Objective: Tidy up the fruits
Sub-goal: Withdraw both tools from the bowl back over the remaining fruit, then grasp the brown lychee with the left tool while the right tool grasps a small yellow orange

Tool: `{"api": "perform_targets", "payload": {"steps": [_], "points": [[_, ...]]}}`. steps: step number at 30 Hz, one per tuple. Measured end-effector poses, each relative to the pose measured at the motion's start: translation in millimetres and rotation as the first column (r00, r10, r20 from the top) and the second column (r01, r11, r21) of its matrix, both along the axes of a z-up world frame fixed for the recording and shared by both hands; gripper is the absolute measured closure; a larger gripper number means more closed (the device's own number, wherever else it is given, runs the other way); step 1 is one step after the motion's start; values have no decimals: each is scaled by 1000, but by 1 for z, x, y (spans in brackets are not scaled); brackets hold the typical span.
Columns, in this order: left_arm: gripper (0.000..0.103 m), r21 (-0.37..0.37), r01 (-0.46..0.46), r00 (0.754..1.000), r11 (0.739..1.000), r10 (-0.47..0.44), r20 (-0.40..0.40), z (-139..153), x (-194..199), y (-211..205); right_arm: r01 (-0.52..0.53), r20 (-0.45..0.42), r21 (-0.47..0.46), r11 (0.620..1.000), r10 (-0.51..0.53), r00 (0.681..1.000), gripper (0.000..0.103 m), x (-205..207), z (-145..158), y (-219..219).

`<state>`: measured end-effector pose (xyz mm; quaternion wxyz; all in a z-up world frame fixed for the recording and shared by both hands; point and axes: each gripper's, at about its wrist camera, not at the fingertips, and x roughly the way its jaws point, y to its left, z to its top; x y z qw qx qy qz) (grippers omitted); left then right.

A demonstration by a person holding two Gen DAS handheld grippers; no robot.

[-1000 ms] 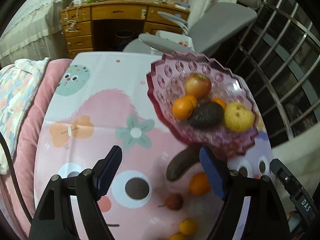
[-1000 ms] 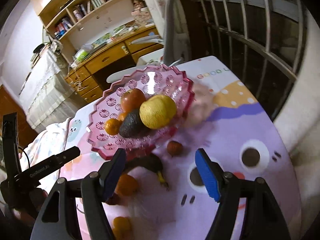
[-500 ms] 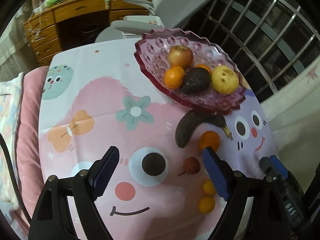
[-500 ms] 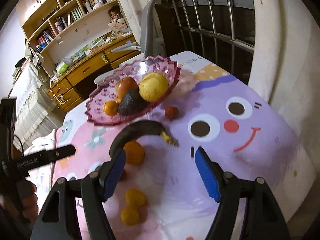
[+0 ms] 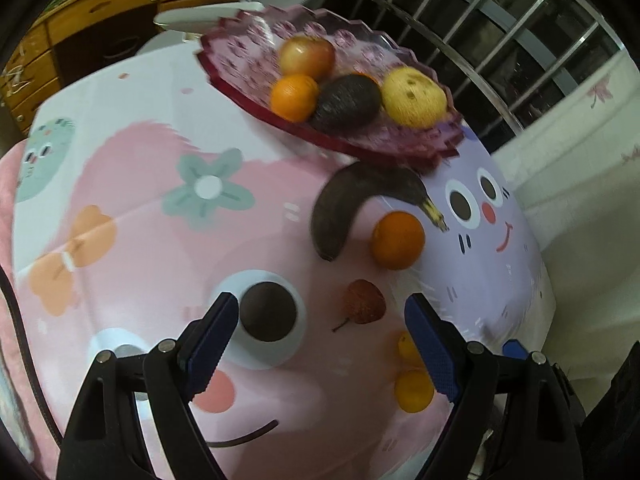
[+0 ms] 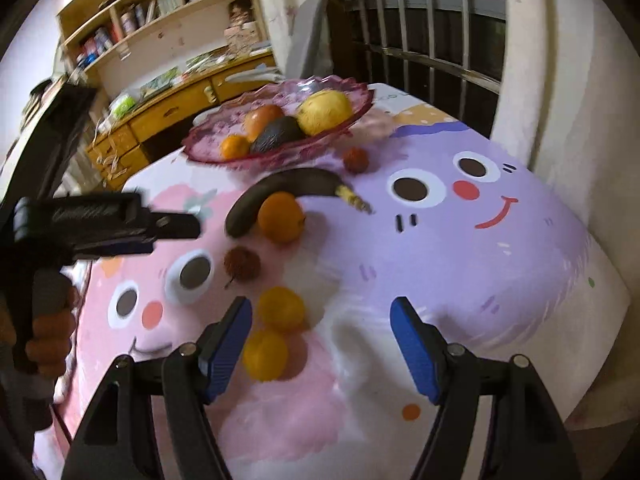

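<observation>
Both grippers, left (image 5: 322, 334) and right (image 6: 322, 340), hover with jaws released and empty. Loose fruit lies below the pink bowl (image 6: 352, 114), probably awaiting collection.

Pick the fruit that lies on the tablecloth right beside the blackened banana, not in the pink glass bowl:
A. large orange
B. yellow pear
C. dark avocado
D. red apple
A: the large orange sits on the tablecloth against the blackened banana, while the pink glass bowl holds the others.
</observation>
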<state>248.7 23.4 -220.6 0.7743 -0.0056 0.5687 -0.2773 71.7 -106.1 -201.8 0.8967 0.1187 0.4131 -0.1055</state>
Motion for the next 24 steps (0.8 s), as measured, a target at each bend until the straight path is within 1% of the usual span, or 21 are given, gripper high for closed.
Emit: {"api": "perform_targets", "payload": {"steps": [5,8,11,13,16,17,18,19,20,21,22,24], "points": [[20,29,44,999,999,-44,-3,-15,-3,-18,-79,-20,-43,996,78,997,31,-1,-8,20],[22,44,61,998,997,-61,7,-22,-6,-27,-103,-24,-42,994,102,995,31,-3,-12,27],[32,43,74,997,996,-75,17,-27,-9,-33,-115,-37,-40,993,113,993,38,-3,-19,32],[33,45,84,996,995,-86,27,-29,-11,-36,-123,-47,-29,992,121,991,47,-3,-23,34],[43,44,94,995,995,-95,30,-31,-13,-39,-132,-60,-15,991,131,990,55,-2,-29,36],[48,41,96,995,995,-98,30,-32,-13,-40,-137,-63,-10,990,136,989,57,-2,-30,38],[53,39,98,995,994,-99,29,-33,-12,-42,-145,-65,-5,989,145,987,60,-2,-32,39],[57,38,102,994,994,-103,29,-34,-12,-42,-152,-70,-1,988,151,986,65,-1,-33,40],[66,38,111,993,993,-112,29,-35,-13,-44,-156,-76,2,988,156,985,68,-1,-34,41],[67,40,117,992,992,-118,30,-35,-14,-44,-157,-80,4,988,157,984,72,0,-35,41],[68,45,118,992,992,-120,36,-35,-15,-45,-157,-82,4,988,157,984,73,0,-36,40],[75,34,124,991,992,-126,35,-35,-16,-45,-157,-77,8,988,157,985,75,0,-35,38]]}}
